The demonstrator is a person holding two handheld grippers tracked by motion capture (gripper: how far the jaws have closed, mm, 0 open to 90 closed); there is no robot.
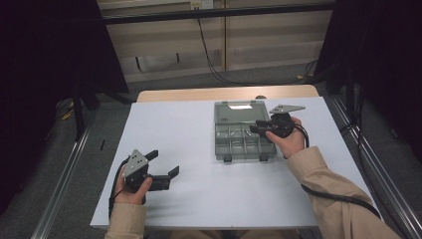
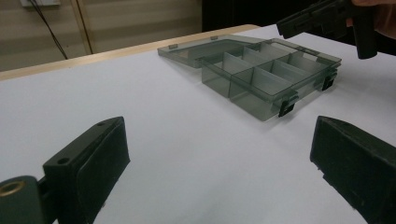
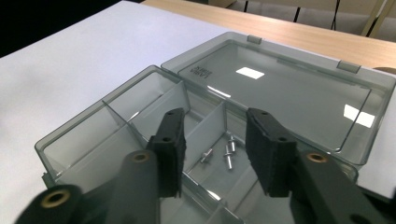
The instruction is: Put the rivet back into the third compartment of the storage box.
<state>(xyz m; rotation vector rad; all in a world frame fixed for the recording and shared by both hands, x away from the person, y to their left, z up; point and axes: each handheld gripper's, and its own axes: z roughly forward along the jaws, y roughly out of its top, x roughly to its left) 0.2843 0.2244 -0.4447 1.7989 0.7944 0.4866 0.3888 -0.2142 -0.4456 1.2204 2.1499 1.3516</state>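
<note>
A clear grey compartment box (image 1: 222,144) lies open on the white table, its lid (image 1: 239,110) flat behind it. My right gripper (image 1: 257,127) hangs over the box's right side, jaws open with nothing between them. In the right gripper view the right gripper (image 3: 215,116) hovers above a compartment holding two small metal screws (image 3: 229,156). My left gripper (image 1: 164,163) rests at the table's front left, jaws open and empty. In the left gripper view the left gripper (image 2: 219,154) points toward the box (image 2: 261,79), with the right gripper (image 2: 322,18) above the box's far end.
A white sheet (image 1: 199,194) covers the table; a wooden strip (image 1: 199,93) shows at the back edge. The box's two dark latches (image 2: 287,106) face the front. Black cables (image 1: 209,55) hang on the wall behind. Metal rails run along both sides of the table.
</note>
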